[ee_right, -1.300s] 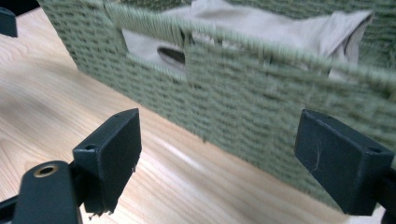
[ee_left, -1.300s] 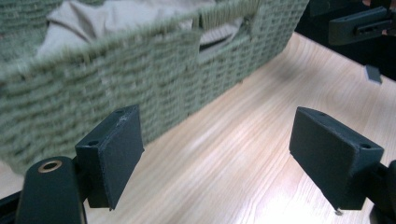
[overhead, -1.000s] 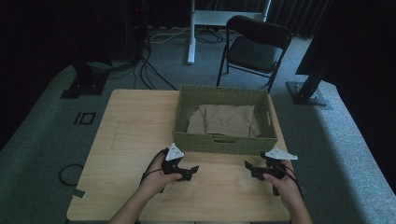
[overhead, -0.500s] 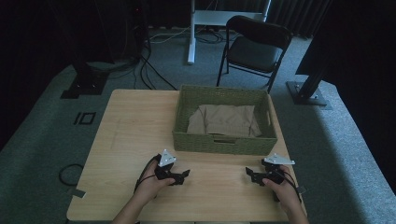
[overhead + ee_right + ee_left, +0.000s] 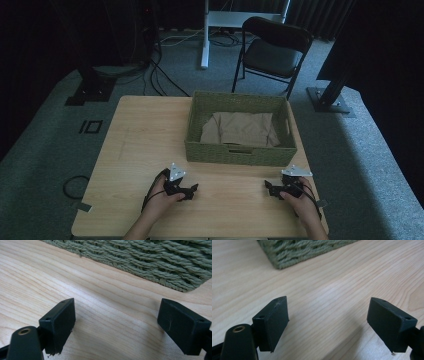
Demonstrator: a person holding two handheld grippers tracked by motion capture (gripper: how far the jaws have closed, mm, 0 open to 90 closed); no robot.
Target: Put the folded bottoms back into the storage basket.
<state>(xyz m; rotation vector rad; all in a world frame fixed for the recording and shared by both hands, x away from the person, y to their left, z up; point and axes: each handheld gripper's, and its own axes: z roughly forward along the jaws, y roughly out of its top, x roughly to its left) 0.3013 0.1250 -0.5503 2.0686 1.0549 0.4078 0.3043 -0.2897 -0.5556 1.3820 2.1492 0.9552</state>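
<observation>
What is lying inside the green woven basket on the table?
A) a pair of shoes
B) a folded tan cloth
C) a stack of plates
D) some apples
B: in the high view a folded tan cloth lies flat on the floor of the green woven basket.

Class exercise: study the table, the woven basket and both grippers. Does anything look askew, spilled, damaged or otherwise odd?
Nothing stands out. The green woven basket sits square on the wooden table, with a folded beige cloth lying inside it. The left gripper and right gripper rest low over the table, jaws open and empty.
</observation>
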